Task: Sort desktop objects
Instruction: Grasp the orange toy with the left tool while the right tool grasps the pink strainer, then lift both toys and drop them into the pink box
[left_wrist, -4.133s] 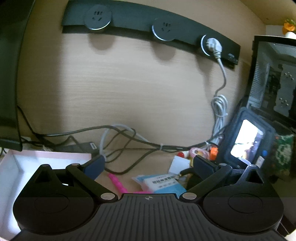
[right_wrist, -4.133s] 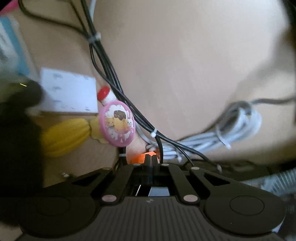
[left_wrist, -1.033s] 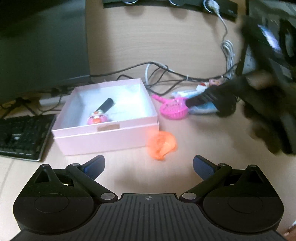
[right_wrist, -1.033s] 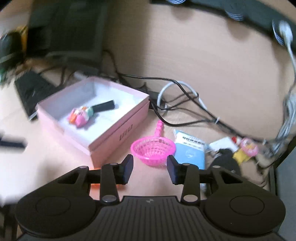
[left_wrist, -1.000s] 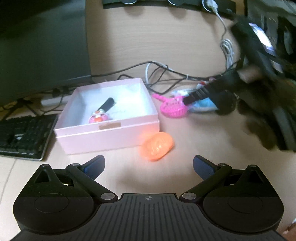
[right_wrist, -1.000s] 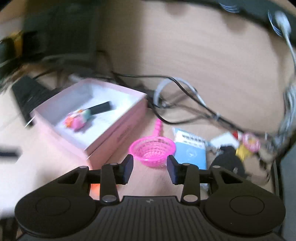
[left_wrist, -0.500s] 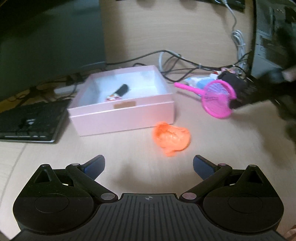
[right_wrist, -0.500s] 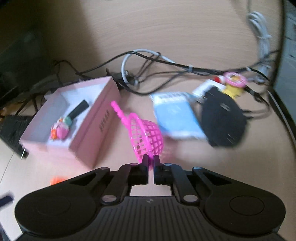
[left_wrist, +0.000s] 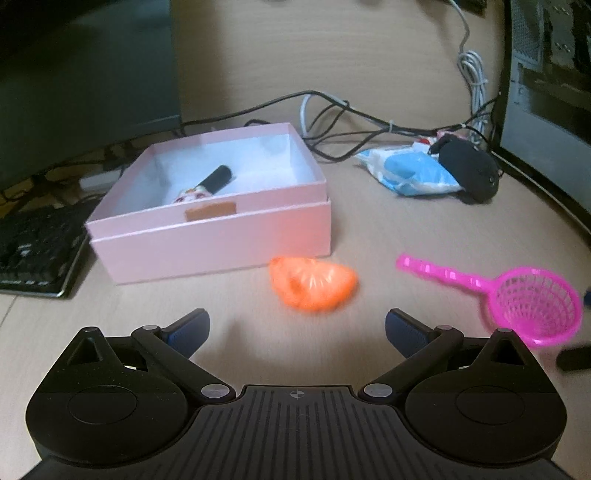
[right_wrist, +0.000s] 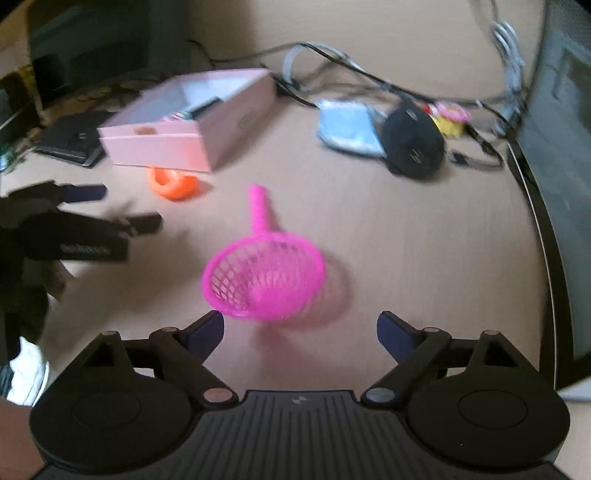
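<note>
Right wrist view is showing the pink strainer (right_wrist: 264, 275) lying loose on the counter (right_wrist: 424, 266), half a second after the right gripper (right_wrist: 300, 326) was clamping its rim; its jaws are now standing wide apart and empty. Left gripper (left_wrist: 297, 326) (likewise wide open, empty) is facing the orange toy (left_wrist: 312, 282) just beside the pink box (left_wrist: 210, 221); only the left wrist view is showing the box's contents clearly.

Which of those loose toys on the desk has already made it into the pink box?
Only the small character toy with the black handle lies inside the pink box. The orange toy and the pink strainer sit on the desk outside it.
</note>
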